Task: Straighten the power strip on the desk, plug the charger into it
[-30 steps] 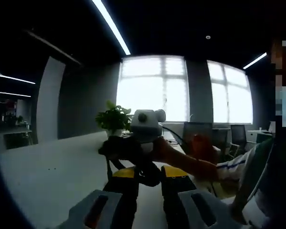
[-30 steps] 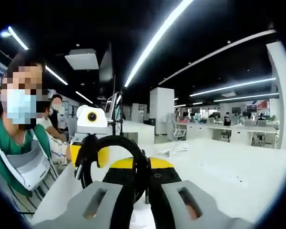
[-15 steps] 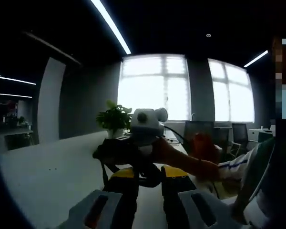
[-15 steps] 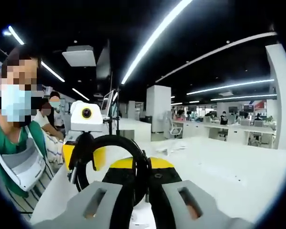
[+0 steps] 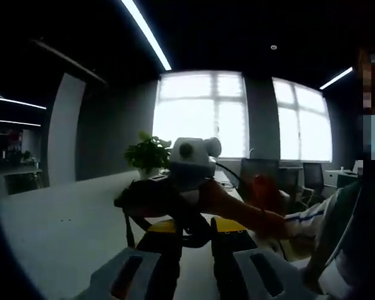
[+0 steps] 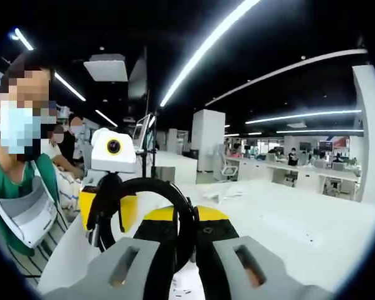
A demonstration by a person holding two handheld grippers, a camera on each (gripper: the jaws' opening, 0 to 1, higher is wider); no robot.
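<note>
Cable (image 6: 151, 182), black and thin, stands up in a round loop between the jaws of your right claw (image 6: 186, 234). The jaws are narrow and seem to pinch it. It looks light and bendy and may slip, so grip close to a hard end, not mid-loop. You cannot tell if it is the power strip's cord or the charger's. The loop hangs over the white desk (image 6: 287, 219), near the edge by your body. Your left claw (image 6: 109, 206) is just beside the loop; I cannot tell if it is holding anything.
</note>
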